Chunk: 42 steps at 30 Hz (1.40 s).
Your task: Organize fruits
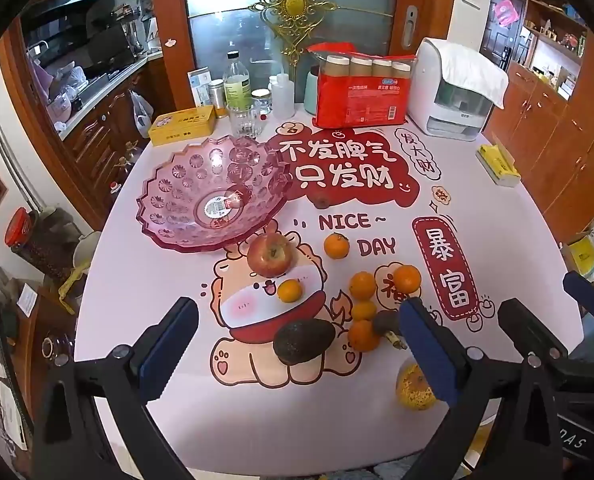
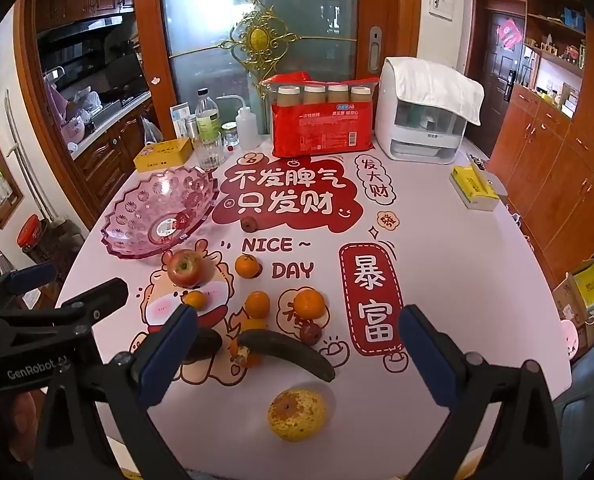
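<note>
An empty pink glass bowl (image 1: 213, 196) (image 2: 161, 216) sits at the table's left. Loose fruit lies in front of it: a red apple (image 1: 271, 256) (image 2: 185, 267), several small oranges (image 1: 336, 245) (image 2: 309, 303), a dark avocado (image 1: 303, 340) (image 2: 205, 345), a blackened banana (image 2: 289, 352) and a spotted yellow fruit (image 2: 297, 414) (image 1: 413, 388). My left gripper (image 1: 297, 356) is open above the avocado, empty. My right gripper (image 2: 297, 356) is open above the banana and yellow fruit, empty. A small dark fruit (image 2: 311, 333) lies by the banana.
At the table's back stand a yellow tin (image 1: 183, 125), bottles and a glass (image 1: 244, 122), a red pack of cups (image 1: 361, 88) and a white appliance (image 1: 453, 96). A yellow tissue box (image 1: 497, 164) lies at the right edge. A small brown item (image 1: 321, 200) lies mid-table.
</note>
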Tool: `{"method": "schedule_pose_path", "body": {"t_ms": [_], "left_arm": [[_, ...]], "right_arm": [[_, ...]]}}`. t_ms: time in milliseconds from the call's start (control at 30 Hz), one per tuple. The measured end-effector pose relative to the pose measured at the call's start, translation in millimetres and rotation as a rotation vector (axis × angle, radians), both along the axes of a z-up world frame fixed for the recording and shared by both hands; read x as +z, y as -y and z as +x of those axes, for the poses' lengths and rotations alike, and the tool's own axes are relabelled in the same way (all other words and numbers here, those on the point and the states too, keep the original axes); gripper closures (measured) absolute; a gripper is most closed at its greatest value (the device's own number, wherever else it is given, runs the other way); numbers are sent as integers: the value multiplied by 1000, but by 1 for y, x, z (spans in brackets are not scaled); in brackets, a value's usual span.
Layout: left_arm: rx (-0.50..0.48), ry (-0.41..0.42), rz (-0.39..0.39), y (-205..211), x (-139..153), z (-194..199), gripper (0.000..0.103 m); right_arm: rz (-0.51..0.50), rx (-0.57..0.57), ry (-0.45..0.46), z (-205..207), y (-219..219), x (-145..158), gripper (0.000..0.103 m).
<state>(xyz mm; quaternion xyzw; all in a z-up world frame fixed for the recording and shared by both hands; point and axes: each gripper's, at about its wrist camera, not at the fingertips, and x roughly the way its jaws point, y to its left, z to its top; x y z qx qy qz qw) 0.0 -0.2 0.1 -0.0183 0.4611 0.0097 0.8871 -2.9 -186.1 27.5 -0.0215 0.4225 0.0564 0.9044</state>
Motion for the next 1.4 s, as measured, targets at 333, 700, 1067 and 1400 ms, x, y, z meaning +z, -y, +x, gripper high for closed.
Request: {"method": "schedule_pose_path", "body": {"t_ms": [333, 700, 1067, 1400], "left_arm": [[3, -4, -1, 3, 1, 1, 3], [-3, 1, 6, 3, -3, 0, 3], [-4, -14, 8, 3, -4, 1, 3], [1, -18, 14, 0, -5, 3, 3]], "right_arm": [[3, -6, 7, -3, -4, 2, 2], [17, -26, 24, -9, -8, 6, 2], [22, -41, 31, -9, -9, 3, 2], [23, -40, 35, -9, -10, 4, 2]]}}
